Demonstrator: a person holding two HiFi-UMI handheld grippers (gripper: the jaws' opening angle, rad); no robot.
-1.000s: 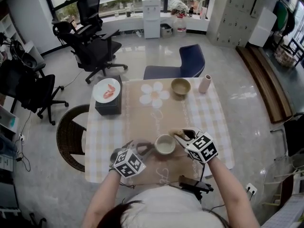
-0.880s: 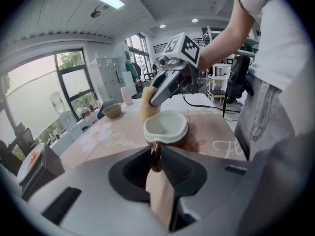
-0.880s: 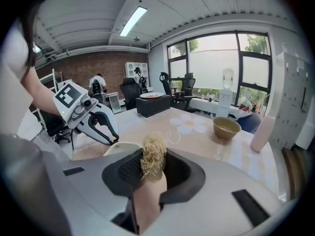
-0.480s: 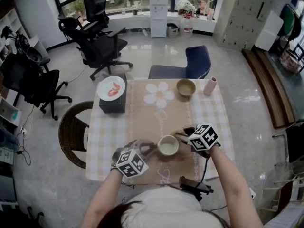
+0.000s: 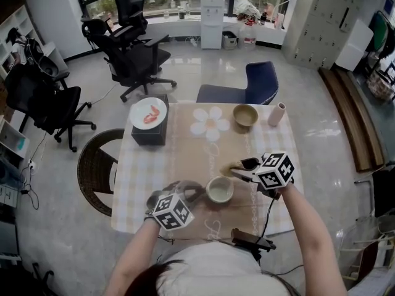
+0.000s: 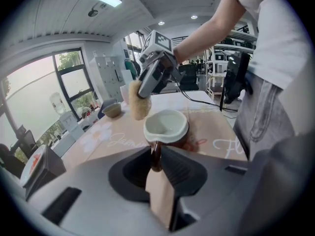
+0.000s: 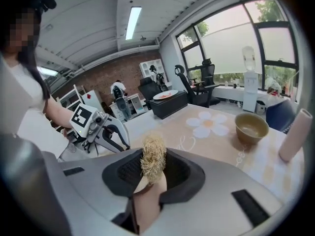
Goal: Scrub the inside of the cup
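Observation:
A small cup (image 5: 220, 190), brown outside and pale inside, stands on the tan table runner (image 5: 210, 156) near the front edge. My left gripper (image 5: 196, 193) is shut on the cup's dark handle (image 6: 155, 154), with the cup (image 6: 166, 127) upright just past the jaws. My right gripper (image 5: 234, 171) is shut on a tan fibre scrubber (image 7: 153, 162). It holds the scrubber (image 6: 139, 100) above and just to the right of the cup, outside the rim. In the right gripper view the left gripper (image 7: 116, 142) shows, but the cup is hidden.
At the table's far side stand a tan bowl (image 5: 245, 115) and a pink vase (image 5: 277, 114), beside a white flower mat (image 5: 208, 124). A black box (image 5: 148, 134) carrying a white plate (image 5: 149, 115) sits far left. A black device (image 5: 250, 239) lies at the near edge. Chairs ring the table.
My right gripper has drawn back to the right and slightly up from the cup's rim, taking the scrubber with it. The left gripper and cup have stayed put.

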